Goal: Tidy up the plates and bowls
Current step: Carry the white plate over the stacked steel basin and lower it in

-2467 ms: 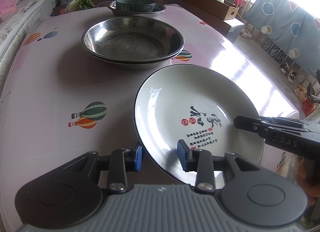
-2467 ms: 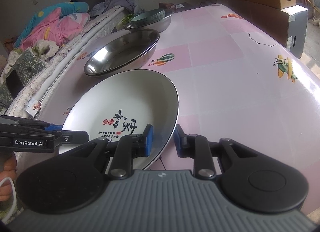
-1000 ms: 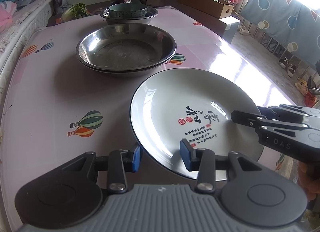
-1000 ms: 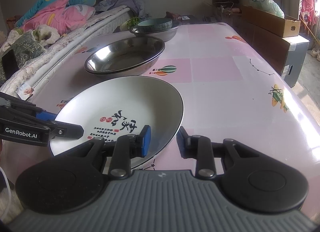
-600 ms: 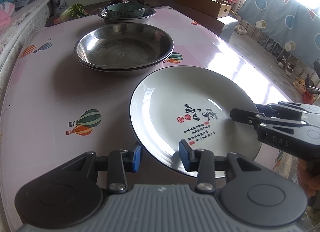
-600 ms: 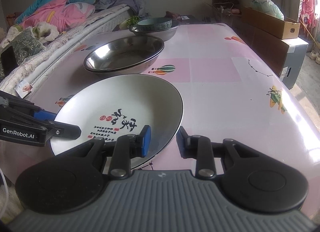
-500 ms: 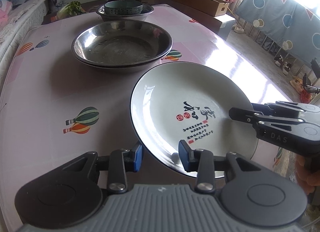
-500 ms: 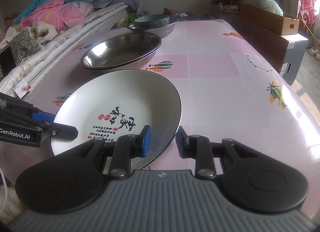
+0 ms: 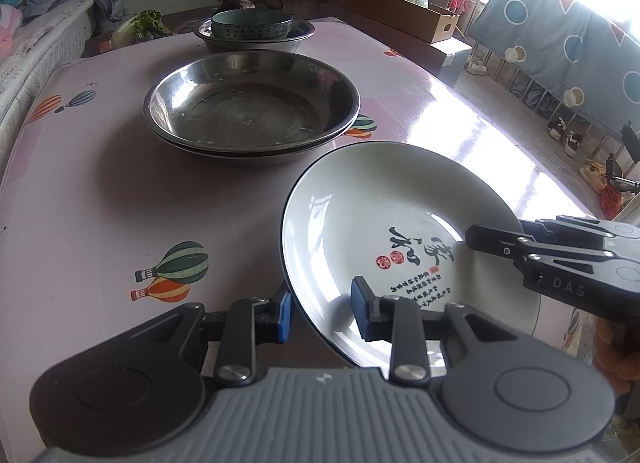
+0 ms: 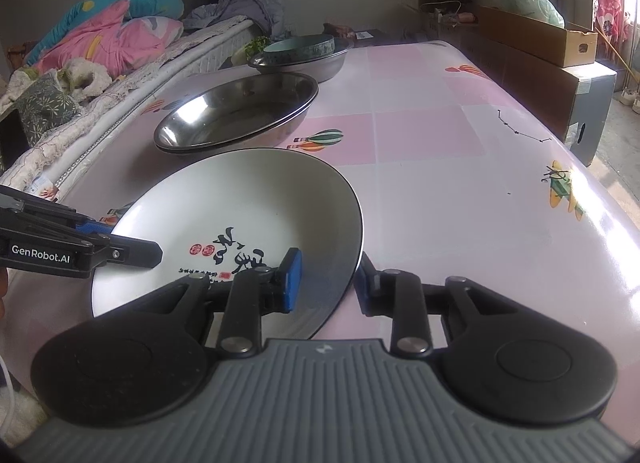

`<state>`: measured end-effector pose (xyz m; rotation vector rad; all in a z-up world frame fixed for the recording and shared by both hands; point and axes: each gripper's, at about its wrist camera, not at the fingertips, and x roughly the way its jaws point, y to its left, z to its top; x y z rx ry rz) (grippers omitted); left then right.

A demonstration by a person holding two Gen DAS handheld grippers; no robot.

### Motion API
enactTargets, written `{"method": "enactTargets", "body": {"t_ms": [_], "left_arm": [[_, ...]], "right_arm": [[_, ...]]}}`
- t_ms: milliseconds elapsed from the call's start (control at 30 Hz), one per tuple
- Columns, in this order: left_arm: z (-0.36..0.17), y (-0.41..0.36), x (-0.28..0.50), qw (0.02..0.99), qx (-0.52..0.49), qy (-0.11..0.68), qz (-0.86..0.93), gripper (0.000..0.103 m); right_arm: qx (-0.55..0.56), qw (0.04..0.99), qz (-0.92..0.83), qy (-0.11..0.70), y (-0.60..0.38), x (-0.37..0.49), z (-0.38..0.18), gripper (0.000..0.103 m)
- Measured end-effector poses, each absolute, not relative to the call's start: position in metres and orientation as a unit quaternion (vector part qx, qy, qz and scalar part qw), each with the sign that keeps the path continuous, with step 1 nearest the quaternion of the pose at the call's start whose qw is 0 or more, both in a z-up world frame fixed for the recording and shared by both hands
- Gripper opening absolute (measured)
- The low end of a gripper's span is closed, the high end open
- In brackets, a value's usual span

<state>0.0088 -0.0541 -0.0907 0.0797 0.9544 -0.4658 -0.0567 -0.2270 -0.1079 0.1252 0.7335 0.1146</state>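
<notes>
A white plate (image 9: 380,215) with a black rim and calligraphy hangs tilted over the pink table's near end, held from both sides. My left gripper (image 9: 322,311) straddles its left rim, jaws closing, pads touching it. My right gripper (image 10: 326,279) clamps the right rim of the plate (image 10: 240,199), one pad inside and one outside, its jaws easing open slightly. Each view shows the other gripper's upper finger (image 9: 496,241) (image 10: 132,253) lying on the plate. Beyond sit two stacked steel basins (image 9: 252,115) (image 10: 236,111), then a teal bowl (image 9: 252,25) (image 10: 300,45) inside a steel bowl (image 9: 304,29).
The table (image 9: 80,191) is covered with a pink balloon-print cloth, and its right edge (image 10: 592,199) drops to the floor. A bed with bedding (image 10: 100,43) runs along its left side. Cardboard boxes (image 10: 536,35) stand past the far right corner, and a leafy cabbage (image 9: 140,23) lies at the back.
The left gripper's jaws have drawn closer together around the plate's rim. The plate looks a little more tilted in the left wrist view. The right gripper's hold looks unchanged.
</notes>
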Motion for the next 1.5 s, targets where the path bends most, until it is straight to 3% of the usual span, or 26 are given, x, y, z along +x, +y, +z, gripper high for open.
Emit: {"method": "enactTargets", "body": {"t_ms": [1500], "left_arm": [[-0.061,-0.056,-0.008,0.879,0.041,0.421,-0.218,0.031]], "right_arm": [[0.044,0.944,0.041,0.324,-0.229,-0.083,-0.076,0.028]]}}
